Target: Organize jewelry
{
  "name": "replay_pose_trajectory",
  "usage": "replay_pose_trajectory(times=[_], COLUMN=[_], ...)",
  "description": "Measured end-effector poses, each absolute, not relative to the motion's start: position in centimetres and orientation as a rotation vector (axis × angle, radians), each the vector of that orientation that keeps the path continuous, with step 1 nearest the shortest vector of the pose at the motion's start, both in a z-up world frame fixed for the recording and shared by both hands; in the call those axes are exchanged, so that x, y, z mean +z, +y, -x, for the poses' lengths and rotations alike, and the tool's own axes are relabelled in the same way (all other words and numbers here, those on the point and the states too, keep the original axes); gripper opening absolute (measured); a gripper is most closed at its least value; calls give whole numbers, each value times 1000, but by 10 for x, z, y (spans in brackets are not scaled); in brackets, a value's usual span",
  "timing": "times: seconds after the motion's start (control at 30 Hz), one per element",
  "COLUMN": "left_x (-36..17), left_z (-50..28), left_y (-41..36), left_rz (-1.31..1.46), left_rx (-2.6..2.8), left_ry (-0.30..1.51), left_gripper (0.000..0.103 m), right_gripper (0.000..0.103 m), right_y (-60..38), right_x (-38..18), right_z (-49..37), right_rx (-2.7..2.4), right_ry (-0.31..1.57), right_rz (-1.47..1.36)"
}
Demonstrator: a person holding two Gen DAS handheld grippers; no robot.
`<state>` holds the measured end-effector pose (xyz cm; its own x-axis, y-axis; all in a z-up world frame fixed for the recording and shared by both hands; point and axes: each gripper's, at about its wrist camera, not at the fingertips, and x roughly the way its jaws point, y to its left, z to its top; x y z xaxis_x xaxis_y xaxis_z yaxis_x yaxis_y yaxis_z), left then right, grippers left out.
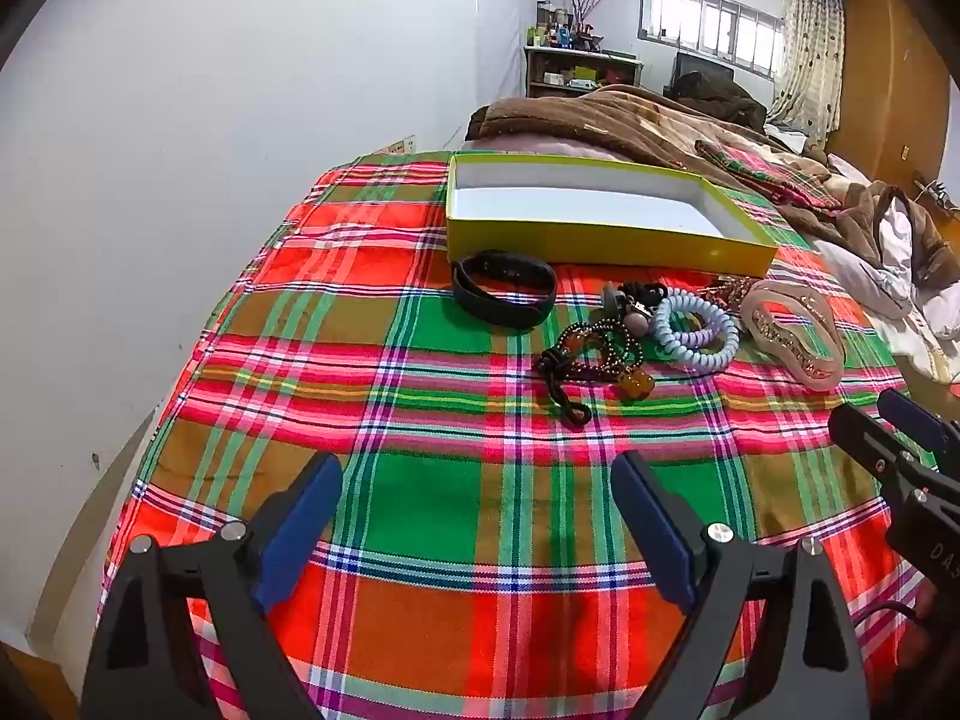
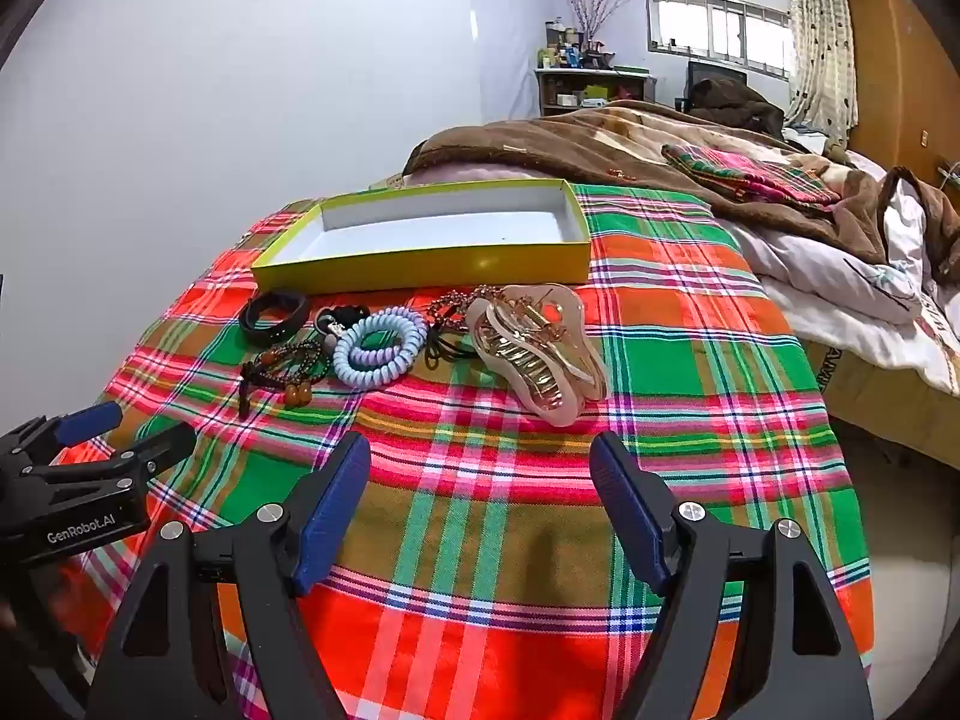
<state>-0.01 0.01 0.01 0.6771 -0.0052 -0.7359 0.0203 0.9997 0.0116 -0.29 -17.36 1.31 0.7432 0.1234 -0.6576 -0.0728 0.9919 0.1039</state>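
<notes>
Nothing packed yet — left gripper [image 1: 477, 468] & right gripper [image 2: 480, 450] both hover spread wide and holding nothing, short of the jewelry cluster just in front of the bare yellow box [image 2: 432, 261]; next, probably — right closes on the hair claw clip [image 2: 540, 354].

White wall [image 1: 210, 150] fills frame left. Barred window [image 1: 711, 24] and curtain [image 1: 810, 48] upper right, daylight. Cluttered shelf [image 1: 576, 69] beneath.
</notes>
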Motion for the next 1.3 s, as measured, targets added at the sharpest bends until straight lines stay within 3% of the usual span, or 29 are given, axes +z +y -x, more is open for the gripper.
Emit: replay_pose_trajectory(times=[1.3], left_x=[10], left_z=[-1], left_y=[-1], left_rz=[15], left_rx=[-19], left_ry=[792], left_gripper=[91], right_gripper=[75], right_y=[-173], right_x=[16], right_z=[-2], right_rx=[113], right_ry=[725], right_rz=[-51])
